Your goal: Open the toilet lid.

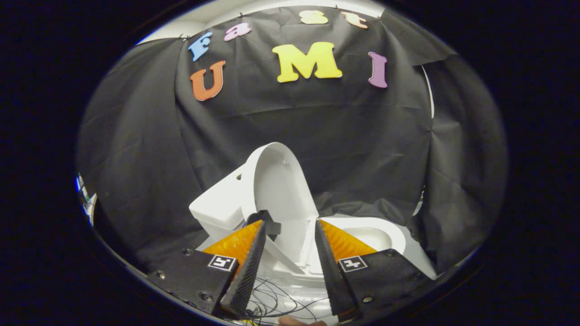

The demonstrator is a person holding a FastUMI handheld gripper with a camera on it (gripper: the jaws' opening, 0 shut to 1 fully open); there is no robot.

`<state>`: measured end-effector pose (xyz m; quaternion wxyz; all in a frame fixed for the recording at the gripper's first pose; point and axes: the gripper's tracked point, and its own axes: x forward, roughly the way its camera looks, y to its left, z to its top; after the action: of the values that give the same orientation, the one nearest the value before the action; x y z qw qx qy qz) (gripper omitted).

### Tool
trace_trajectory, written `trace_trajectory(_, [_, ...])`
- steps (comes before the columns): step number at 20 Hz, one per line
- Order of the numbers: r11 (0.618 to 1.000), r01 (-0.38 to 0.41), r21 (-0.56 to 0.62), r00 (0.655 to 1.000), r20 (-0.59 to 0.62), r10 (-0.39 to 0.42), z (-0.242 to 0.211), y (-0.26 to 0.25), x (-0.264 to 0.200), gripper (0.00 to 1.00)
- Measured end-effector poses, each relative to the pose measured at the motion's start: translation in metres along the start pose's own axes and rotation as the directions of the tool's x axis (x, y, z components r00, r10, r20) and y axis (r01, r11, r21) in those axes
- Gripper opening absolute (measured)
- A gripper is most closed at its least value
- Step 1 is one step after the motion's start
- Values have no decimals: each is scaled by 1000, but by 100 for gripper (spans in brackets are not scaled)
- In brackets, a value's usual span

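The gripper [290,231] is spread wide and grips nothing, the raised toilet lid [278,181] at twelve o'clock, the toilet bowl [376,235] at two.

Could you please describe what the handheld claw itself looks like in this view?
The claw has two long tapered fingers with finely ribbed inner faces. Each sits on a flat black plate fastened with screws and bearing a small square black-and-white marker. Thin dark cables trail loosely beneath them. The fingers stand apart, pressing on nothing.
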<state>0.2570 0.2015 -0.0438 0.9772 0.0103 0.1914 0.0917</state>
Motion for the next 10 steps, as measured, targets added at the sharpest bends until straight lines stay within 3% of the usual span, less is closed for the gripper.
trace_trajectory(10, [993, 116, 13, 977, 177, -116, 25, -114, -96, 69])
